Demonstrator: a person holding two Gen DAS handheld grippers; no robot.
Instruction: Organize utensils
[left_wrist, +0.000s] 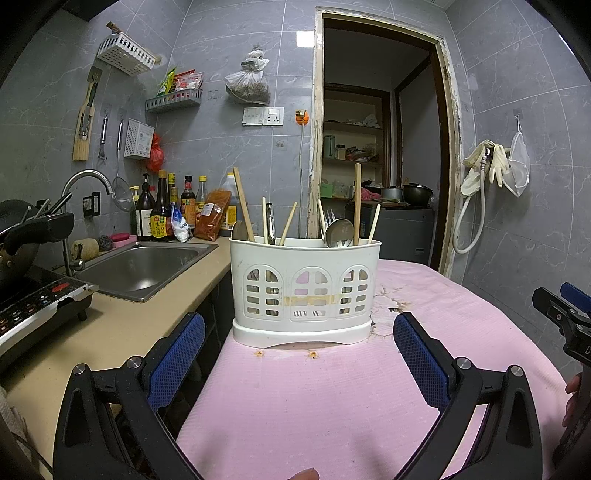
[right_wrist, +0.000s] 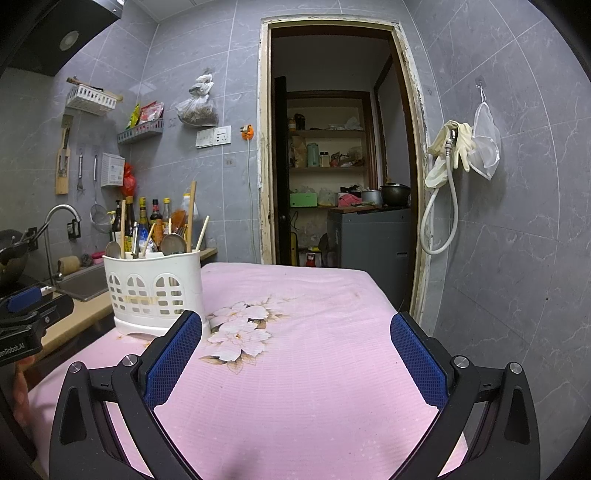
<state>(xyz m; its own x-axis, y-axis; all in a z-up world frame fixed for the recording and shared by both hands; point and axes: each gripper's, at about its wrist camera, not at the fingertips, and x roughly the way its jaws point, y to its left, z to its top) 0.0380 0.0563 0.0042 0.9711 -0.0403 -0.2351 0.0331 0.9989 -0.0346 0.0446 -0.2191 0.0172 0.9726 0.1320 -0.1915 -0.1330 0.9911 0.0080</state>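
Both grippers spread wide, gripping nothing: left gripper (left_wrist: 299, 354) low over pink cloth (left_wrist: 314, 406), right gripper (right_wrist: 295, 354) alongside. Beyond, white utensil caddy (left_wrist: 304, 291) upright on cloth's left edge (chopsticks (left_wrist: 357, 203), spoons (left_wrist: 338, 232) inside). Farther left, sink (left_wrist: 144, 269).

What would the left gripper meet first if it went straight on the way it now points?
Most likely the white utensil caddy: it stands dead ahead of the open left gripper, centred between the blue pads, on the pink tablecloth. Nothing lies between them, though the gap's depth is hard to judge.
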